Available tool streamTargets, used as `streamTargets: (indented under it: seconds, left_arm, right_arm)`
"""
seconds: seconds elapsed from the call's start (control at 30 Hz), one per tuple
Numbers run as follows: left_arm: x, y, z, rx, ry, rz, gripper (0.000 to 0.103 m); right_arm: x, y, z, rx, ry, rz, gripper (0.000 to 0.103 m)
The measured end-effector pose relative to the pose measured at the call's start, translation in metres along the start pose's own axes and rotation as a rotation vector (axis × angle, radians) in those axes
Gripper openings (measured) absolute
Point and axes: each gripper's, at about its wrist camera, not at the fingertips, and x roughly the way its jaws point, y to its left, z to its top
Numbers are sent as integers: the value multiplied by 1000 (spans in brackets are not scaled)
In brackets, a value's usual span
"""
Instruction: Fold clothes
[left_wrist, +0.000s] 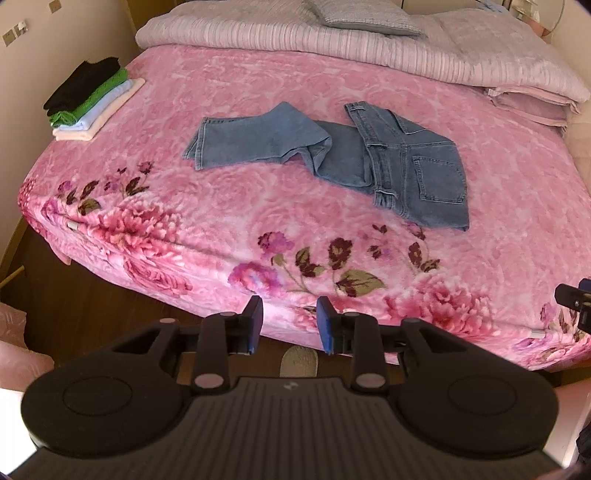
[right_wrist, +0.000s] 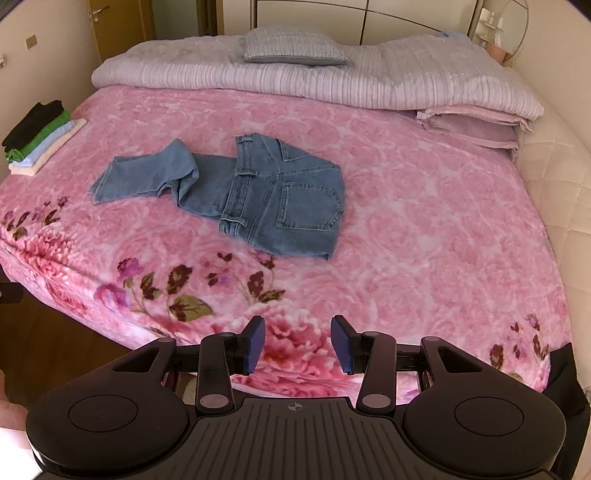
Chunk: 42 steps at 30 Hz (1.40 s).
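Observation:
A pair of blue jeans (left_wrist: 369, 158) lies partly folded on the pink floral blanket (left_wrist: 221, 229), its waist and back pocket towards the right and one leg bent out to the left. In the right wrist view the jeans (right_wrist: 266, 199) lie left of centre. My left gripper (left_wrist: 290, 325) hovers over the near edge of the bed, well short of the jeans, open with nothing between its blue pads. My right gripper (right_wrist: 297, 343) is likewise open and empty above the flowered border of the blanket (right_wrist: 424, 240). Neither touches the fabric.
A stack of folded clothes (left_wrist: 92, 99), black, green, pale blue and cream, sits at the bed's far left corner (right_wrist: 40, 136). A folded lilac quilt (left_wrist: 332, 40) and a grey pillow (right_wrist: 291, 48) fill the head end. Dark wood floor (left_wrist: 74, 306) shows at the lower left.

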Motion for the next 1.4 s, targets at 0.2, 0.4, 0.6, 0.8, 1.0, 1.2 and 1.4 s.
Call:
streamTargets:
  seconds: [0.2, 0.4, 0.6, 0.8, 1.0, 1.2, 1.4]
  left_arm:
    - [14, 23, 6, -35, 15, -2, 28]
    - [44, 61, 32, -112, 12, -68, 31]
    - [103, 113, 81, -259, 44, -167, 32]
    - [184, 161, 124, -385, 123, -206, 33]
    - [279, 196, 147, -511, 211, -202, 33]
    - [342, 203, 148, -593, 252, -216, 32]
    - [366, 206, 148, -709, 211, -282, 32]
  right_arm:
    - [8, 9, 10, 12, -13, 0, 43]
    - [-8, -12, 24, 262, -358, 49, 43]
    - [33, -9, 52, 231, -324, -48, 43]
    - [114, 18, 59, 204, -93, -161, 43]
    - [193, 42, 45, 249, 75, -190, 43]
    - [263, 70, 41, 71, 115, -248, 43]
    - [313, 89, 39, -175, 62, -306, 44]
